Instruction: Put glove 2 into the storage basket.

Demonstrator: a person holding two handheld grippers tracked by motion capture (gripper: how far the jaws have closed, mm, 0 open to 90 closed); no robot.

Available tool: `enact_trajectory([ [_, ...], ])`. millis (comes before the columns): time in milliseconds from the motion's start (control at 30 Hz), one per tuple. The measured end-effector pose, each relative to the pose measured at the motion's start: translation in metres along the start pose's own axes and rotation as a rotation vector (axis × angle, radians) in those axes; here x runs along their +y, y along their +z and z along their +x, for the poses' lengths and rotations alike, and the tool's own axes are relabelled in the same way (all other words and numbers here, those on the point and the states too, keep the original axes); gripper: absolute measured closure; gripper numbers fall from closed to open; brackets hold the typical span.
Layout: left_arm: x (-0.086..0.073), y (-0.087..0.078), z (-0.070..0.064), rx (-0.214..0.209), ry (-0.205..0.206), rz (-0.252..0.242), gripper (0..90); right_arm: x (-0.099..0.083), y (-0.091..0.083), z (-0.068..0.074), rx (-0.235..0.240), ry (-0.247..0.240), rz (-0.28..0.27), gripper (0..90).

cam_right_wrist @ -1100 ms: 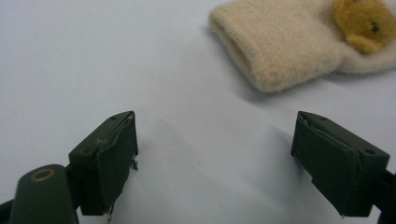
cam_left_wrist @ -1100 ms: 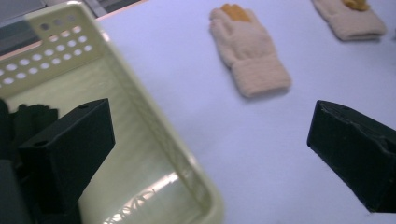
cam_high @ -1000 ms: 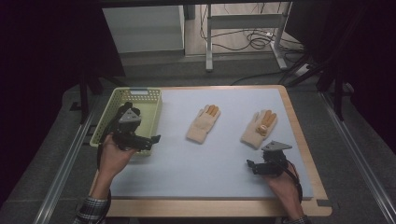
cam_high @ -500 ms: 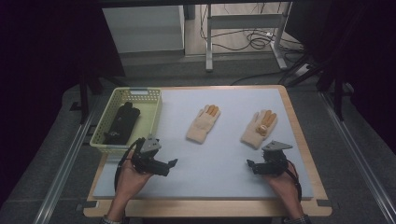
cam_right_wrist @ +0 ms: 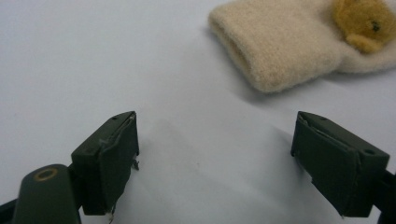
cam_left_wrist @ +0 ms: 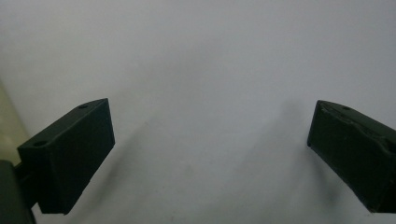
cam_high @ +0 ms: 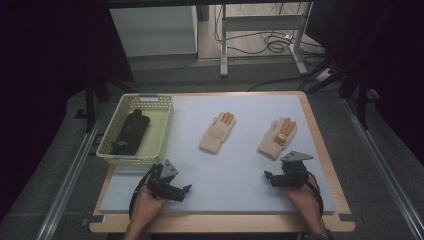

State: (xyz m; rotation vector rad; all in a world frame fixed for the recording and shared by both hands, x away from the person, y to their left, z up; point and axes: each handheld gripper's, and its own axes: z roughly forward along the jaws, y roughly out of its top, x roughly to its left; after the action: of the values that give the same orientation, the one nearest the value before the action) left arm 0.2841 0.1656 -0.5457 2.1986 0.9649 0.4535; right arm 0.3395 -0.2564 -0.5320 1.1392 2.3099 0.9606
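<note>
Though fingertips are orange, glove point(cam_high: 276, 138) is cream.

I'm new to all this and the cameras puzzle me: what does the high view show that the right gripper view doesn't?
High view alone: the yellow basket holding a black glove, a second cream glove mid-mat, and the left gripper. Right gripper view alone: a close look along its own open jaws, nothing between them. Both: the cream glove with orange fingertips on the pale mat and the right gripper.
</note>
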Motion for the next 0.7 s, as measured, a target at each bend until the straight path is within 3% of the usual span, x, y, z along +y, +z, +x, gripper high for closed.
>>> enact_trajectory([
  [33, -0.003, 0.004, 0.001, -0.011, -0.008, 0.008, 1.1, 0.0, 0.0, 0.0, 0.0, 0.0, 0.0, 14.8],
  [100, -0.003, 0.005, 0.007, -0.048, -0.064, 0.015, 1.7, 0.0, 0.0, 0.0, 0.001, 0.0, -0.001, 14.8],
  [133, -0.003, 0.005, 0.008, -0.053, -0.069, 0.017, 1.1, 0.0, 0.0, 0.0, 0.0, -0.001, 0.0, 14.8],
  [367, -0.003, 0.005, 0.008, -0.05, -0.063, 0.019, 1.0, 0.0, -0.001, 0.001, -0.003, -0.001, -0.007, 18.7],
  [567, -0.004, 0.005, 0.008, -0.05, -0.066, 0.016, 1.1, 0.007, -0.003, 0.006, 0.043, 0.018, -0.021, 24.4],
  [700, -0.004, 0.005, 0.007, -0.049, -0.067, 0.015, 1.2, 0.023, 0.005, 0.016, 0.073, 0.009, -0.029, 25.2],
])
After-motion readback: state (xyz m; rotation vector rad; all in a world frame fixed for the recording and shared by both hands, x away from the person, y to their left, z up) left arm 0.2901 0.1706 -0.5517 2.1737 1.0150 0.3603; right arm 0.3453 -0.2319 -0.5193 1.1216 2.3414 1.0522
